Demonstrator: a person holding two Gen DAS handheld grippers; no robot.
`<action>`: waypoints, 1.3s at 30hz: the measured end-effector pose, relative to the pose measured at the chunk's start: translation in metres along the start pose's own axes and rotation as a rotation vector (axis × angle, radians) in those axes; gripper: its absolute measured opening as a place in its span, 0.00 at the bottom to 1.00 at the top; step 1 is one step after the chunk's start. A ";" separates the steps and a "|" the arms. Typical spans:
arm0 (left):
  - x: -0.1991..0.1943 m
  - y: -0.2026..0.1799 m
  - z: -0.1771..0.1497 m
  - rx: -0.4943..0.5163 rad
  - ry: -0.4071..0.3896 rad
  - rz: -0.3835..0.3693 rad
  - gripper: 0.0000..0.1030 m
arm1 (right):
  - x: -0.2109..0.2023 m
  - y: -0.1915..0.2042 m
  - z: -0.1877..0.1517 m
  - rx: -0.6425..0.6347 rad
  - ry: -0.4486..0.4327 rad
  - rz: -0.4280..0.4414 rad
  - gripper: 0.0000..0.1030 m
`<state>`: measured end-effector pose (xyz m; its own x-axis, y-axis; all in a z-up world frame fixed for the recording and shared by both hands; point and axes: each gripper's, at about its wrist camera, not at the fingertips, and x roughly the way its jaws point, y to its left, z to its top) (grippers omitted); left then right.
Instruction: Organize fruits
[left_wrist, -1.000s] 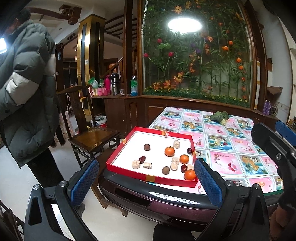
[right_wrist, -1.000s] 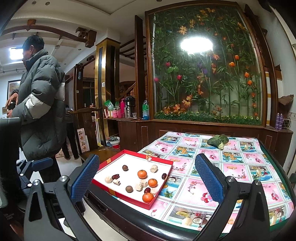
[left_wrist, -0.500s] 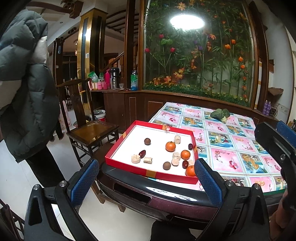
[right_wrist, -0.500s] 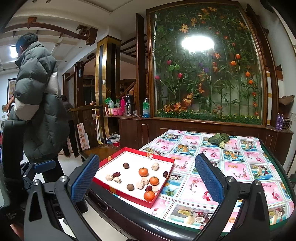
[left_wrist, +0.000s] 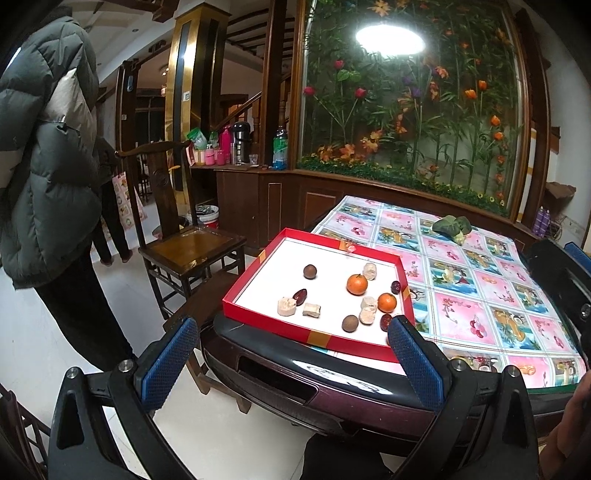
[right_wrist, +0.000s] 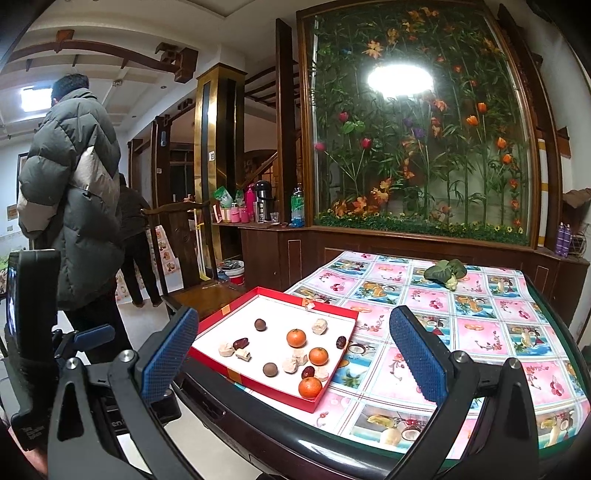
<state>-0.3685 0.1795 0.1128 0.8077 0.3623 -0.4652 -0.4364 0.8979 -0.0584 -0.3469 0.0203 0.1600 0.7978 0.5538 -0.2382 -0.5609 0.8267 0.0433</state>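
Observation:
A shallow red tray (left_wrist: 266, 320) (right_wrist: 221, 312) with a white floor sits on the table's near left corner. It holds small oranges (left_wrist: 357, 284) (right_wrist: 296, 338), round brown fruits (left_wrist: 310, 271) (right_wrist: 260, 324), dark red dates (left_wrist: 299, 295) (right_wrist: 240, 343) and pale lumpy pieces (left_wrist: 287, 306) (right_wrist: 226, 349). My left gripper (left_wrist: 291, 354) is open and empty, hovering short of the table edge in front of the tray. My right gripper (right_wrist: 295, 350) is open and empty too, above the table's near edge, with the tray seen between its fingers.
The table wears a fruit-patterned cloth (left_wrist: 480, 280) (right_wrist: 480, 325) with a green leafy bundle (left_wrist: 452, 225) (right_wrist: 445, 271) at the far side. A wooden chair (left_wrist: 184, 243) stands left of the table. A person in a dark puffer jacket (left_wrist: 48, 166) (right_wrist: 74, 206) stands at left.
Both grippers have drifted closer to the table and slightly left, so the tray looks larger. The person at left has turned and stepped away. Both grippers stay open.

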 end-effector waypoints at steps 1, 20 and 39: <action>0.001 0.001 0.000 -0.002 0.000 0.004 1.00 | 0.000 0.002 0.001 -0.004 -0.002 0.001 1.00; 0.008 0.012 -0.002 -0.006 -0.017 0.059 1.00 | 0.001 0.011 0.003 -0.017 0.001 0.020 1.00; 0.026 0.023 0.003 -0.005 -0.001 0.100 1.00 | 0.032 0.022 0.010 0.020 0.017 0.085 1.00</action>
<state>-0.3570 0.2105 0.1017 0.7603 0.4503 -0.4682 -0.5169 0.8559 -0.0161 -0.3314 0.0568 0.1632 0.7436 0.6206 -0.2489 -0.6220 0.7786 0.0830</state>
